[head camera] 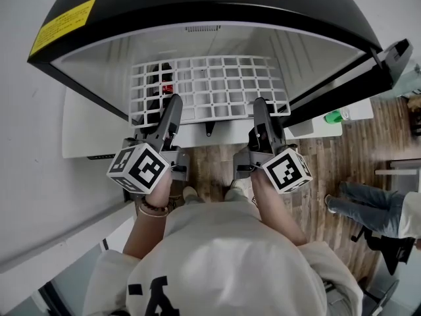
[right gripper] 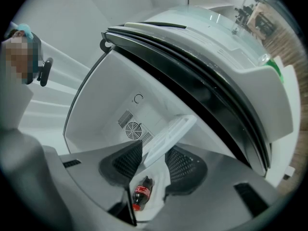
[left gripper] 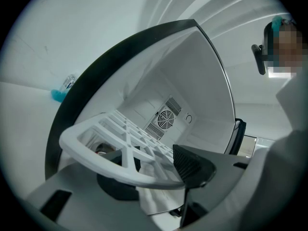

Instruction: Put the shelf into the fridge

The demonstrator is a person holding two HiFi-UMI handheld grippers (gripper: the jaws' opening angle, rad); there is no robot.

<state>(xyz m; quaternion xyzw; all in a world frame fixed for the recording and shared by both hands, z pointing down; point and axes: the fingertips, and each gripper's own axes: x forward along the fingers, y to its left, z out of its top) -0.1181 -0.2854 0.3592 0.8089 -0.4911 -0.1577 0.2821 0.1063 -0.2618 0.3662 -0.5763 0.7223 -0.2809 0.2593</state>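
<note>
I am holding the white plastic lattice shelf (head camera: 210, 87) by its front edge, the left gripper (head camera: 172, 103) and the right gripper (head camera: 261, 104) each pinching that rim, with most of it lying level inside the open black-framed white fridge (head camera: 197, 8). If I am pushing unevenly, it could be skewing and jamming against a wall, or slipping free and dropping onto the small cola bottle (right gripper: 138, 195) lying on the fridge floor.

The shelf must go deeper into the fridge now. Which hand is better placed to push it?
Neither alone, I think. The left hand-held gripper and the right hand-held gripper both clamp the front rim of the shelf, one on each side of its middle, pointing into the fridge. Push with both together.
</note>
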